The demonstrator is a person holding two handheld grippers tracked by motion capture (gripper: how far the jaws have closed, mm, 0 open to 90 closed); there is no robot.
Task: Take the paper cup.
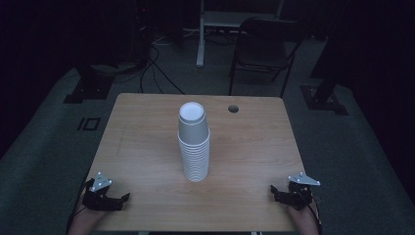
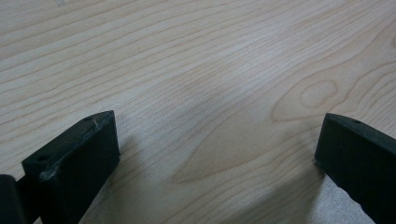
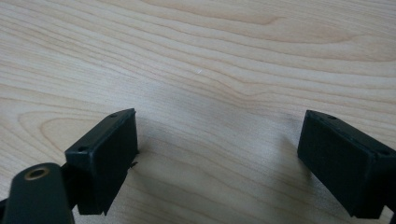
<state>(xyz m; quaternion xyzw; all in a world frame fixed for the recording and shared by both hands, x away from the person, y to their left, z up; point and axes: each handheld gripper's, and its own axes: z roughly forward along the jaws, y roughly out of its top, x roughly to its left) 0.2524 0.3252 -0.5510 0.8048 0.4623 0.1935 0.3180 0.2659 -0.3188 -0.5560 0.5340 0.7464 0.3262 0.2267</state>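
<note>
Standing cup stack (image 1: 194,147) midway between both tongs

No writing, label, brand, number or sign can be read anywhere in these views. The white cups (image 1: 194,142) stacked at the middle of the desk (image 1: 147,147) carry no print, the wood around them is bare grain, and the dim room beyond the desk's far edge is too dark to read.
</note>
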